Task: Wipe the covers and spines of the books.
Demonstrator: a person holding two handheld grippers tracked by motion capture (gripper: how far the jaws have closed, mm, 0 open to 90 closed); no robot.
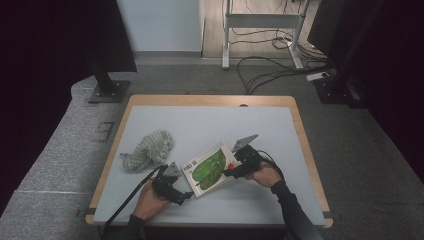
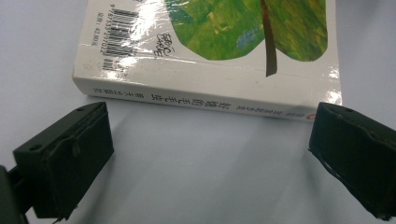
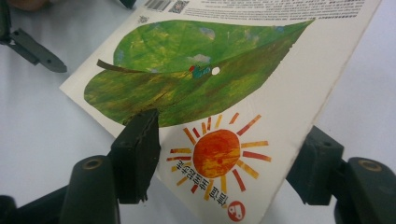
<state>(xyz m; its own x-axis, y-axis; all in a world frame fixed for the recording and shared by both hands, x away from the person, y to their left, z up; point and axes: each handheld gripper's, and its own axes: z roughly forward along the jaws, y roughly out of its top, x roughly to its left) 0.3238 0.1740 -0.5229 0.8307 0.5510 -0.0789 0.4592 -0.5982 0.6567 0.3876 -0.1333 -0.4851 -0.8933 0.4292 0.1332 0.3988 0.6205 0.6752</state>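
Observation:
A picture book [image 1: 210, 170] with a green leaf and an orange sun on its white cover lies at the table's front centre. My right gripper [image 1: 231, 173] reaches in from the right and straddles the sun corner of the book [image 3: 233, 93]. The right gripper [image 3: 229, 158] has one jaw over the cover and the other past the edge, with a gap still showing. My left gripper [image 1: 186, 192] sits at the book's front-left side. In its own view the left gripper [image 2: 210, 140] stands wide open, with the book's spine [image 2: 210, 88] just ahead and bare table between the jaws.
A crumpled grey-green knitted cloth [image 1: 149, 148] lies on the left half of the grey tabletop [image 1: 210, 125]. The table has a wooden rim [image 1: 305, 145]. Beyond it are dark stands and cables [image 1: 270, 65] on the floor.

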